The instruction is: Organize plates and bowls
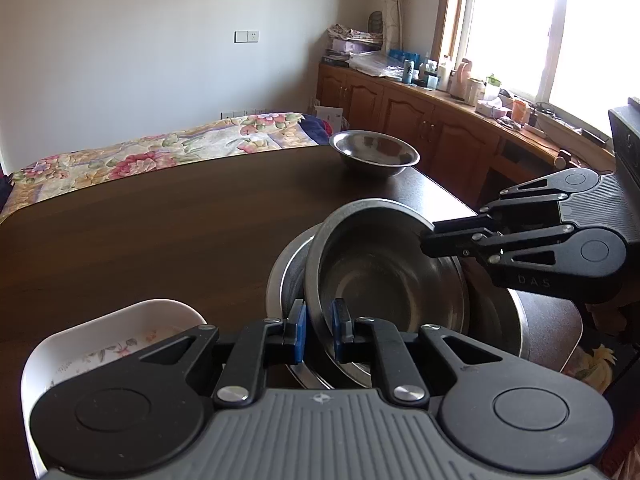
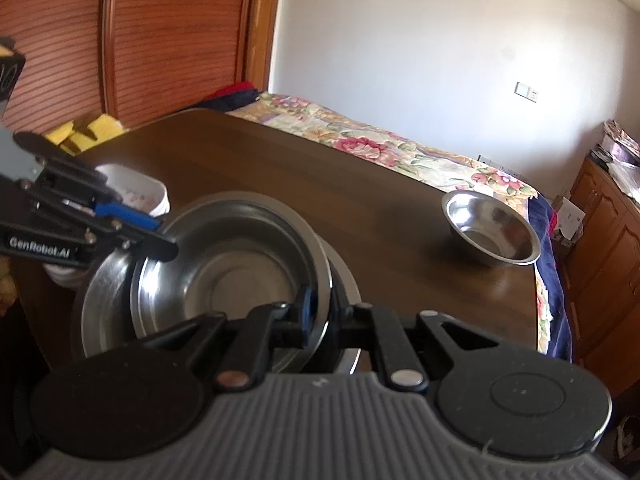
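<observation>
Both claws grip one steel bowl point(image 1: 384, 280) by opposite rim edges. Left claw point(image 1: 320, 330) is nearly closed, blue pads pinching the near rim; right claw point(image 2: 320, 320) is likewise clamped on the far side. That bowl sits tilted in a wider steel bowl point(image 2: 104, 300), itself resting on a white plate point(image 1: 276, 276), at the counter point(image 1: 160, 220) edge. Thin steel like this should be light, stiff and slippery, so I'd say the rolled rim is the sensible hold. Counting: three steel bowls, including a lone bowl point(image 1: 374, 152) far off, plus one white floral dish point(image 1: 120, 340).
</observation>
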### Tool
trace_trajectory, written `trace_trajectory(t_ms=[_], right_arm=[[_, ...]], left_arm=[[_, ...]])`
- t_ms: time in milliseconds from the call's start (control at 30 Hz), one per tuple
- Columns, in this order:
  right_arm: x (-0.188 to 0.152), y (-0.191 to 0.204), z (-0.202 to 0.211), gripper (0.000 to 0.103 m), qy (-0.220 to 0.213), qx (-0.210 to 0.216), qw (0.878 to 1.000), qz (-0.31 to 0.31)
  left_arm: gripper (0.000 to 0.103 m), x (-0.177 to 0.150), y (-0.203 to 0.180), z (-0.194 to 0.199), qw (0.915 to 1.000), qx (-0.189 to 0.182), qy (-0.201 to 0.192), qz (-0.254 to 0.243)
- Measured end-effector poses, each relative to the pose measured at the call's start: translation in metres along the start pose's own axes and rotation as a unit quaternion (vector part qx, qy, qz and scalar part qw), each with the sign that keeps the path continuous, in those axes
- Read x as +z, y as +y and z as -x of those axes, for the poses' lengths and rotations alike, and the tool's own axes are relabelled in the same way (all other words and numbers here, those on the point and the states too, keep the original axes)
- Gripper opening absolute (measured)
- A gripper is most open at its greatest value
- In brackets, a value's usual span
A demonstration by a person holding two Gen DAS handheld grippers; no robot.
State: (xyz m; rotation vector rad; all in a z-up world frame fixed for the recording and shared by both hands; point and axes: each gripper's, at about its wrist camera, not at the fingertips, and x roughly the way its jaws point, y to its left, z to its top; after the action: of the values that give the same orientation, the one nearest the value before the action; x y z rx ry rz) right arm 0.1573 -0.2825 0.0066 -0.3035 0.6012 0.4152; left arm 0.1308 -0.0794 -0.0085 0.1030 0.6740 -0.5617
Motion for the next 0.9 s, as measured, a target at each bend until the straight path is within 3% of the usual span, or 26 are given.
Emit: trace_trajectory(t_ms=[533,633,900], right_arm=[[0.003,0.011,-0.002,0.014,0.033,-0.001,0.998,0.060],[0.003,0.010,-0.002,0.013,0.029,0.000,0.998,0.055],[0.009,0.006,0.006,0.013,0.001,-0.007,0.999,0.039]], left_arm=[[0.026,-0.001,0.004,0.010,0.9998,-0.003,-0.018,0.011],[0.031,0.001,0.003,0.011,0.9997,0.000,-0.022,0.010],[0.031,0.005,0.002,0.012,0.9995,0.000,-0.029,0.010]])
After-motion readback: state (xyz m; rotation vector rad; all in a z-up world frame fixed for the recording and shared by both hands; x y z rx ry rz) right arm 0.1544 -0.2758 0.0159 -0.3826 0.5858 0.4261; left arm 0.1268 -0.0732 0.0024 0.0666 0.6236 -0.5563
